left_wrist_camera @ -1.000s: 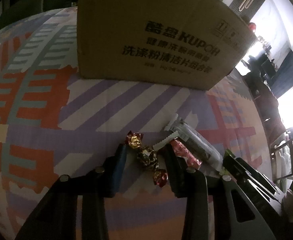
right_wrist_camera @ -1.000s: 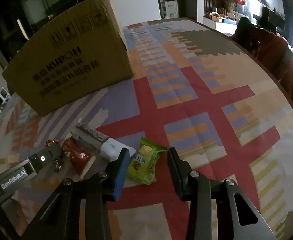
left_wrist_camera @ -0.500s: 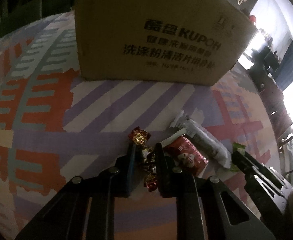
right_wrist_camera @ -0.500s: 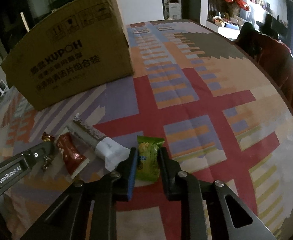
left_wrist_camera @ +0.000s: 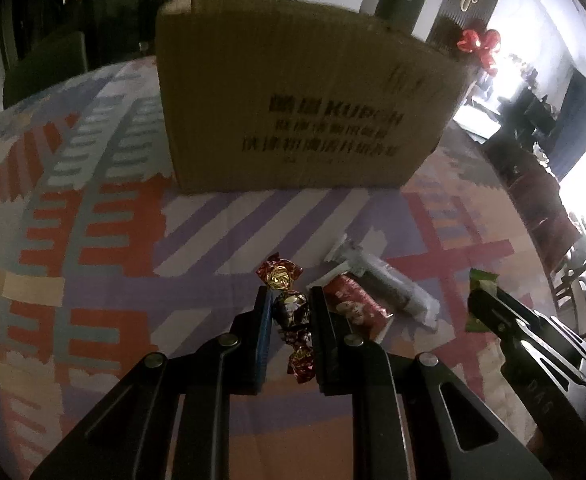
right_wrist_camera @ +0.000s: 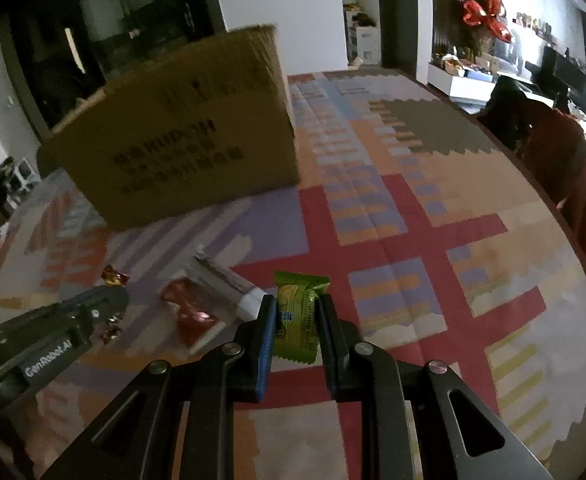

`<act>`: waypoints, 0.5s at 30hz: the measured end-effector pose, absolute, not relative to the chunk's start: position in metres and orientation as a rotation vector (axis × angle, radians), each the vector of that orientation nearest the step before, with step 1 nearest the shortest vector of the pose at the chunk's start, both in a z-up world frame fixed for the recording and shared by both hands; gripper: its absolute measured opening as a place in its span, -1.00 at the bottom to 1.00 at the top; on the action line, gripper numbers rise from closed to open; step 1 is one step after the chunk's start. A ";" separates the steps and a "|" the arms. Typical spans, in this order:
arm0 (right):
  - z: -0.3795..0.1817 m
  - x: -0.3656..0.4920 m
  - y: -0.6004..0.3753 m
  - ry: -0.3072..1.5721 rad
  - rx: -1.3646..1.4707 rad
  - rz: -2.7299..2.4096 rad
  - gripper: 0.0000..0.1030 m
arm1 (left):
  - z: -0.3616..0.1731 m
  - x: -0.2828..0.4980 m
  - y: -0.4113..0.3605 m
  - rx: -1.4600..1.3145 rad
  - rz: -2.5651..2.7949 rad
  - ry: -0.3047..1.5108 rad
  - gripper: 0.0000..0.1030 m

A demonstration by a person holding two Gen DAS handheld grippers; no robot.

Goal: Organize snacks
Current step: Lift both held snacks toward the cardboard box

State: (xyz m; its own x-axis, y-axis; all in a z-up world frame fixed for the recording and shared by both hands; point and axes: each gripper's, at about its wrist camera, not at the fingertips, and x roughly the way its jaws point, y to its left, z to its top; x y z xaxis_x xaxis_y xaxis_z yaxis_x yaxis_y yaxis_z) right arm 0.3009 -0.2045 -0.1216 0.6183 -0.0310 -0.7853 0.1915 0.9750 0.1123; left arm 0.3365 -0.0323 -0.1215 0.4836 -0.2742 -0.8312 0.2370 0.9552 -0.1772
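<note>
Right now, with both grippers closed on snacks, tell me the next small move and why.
Probably carry both snacks toward the cardboard box. The left gripper is shut on the twist-wrapped candy, the right gripper on the green snack packet. The box stands just beyond; whether its top is open cannot be seen.

Printed in dark blurred letters on the cardboard box (left_wrist_camera: 293, 108) at upper centre: "KUPOH", Chinese lines beneath unreadable. Lettered white on the left gripper (right_wrist_camera: 109, 322) body, lower left: "GenRobot.AI".

foil candy (left_wrist_camera: 291, 312) and green packet (right_wrist_camera: 296, 317) pinched; red packet (left_wrist_camera: 356, 311) lying flat.
</note>
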 end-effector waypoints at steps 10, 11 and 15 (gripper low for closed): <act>-0.080 0.289 -0.192 0.805 0.170 -0.061 -0.57 | -0.072 0.314 -0.028 -0.041 -0.321 0.919 -0.63; -0.076 0.288 -0.191 0.799 0.167 -0.055 -0.57 | -0.068 0.312 -0.027 -0.043 -0.320 0.909 -0.63; -0.059 0.282 -0.187 0.764 0.155 -0.031 -0.57 | -0.051 0.306 -0.025 -0.043 -0.318 0.874 -0.63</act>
State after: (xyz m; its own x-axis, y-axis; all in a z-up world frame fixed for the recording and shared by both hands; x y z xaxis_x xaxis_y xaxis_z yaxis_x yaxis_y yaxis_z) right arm 0.2825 -0.1873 -0.0594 0.7221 0.0288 -0.6912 0.0840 0.9881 0.1289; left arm 0.3055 -0.0247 -0.0508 0.5975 -0.2915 -0.7470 0.2568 0.9521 -0.1662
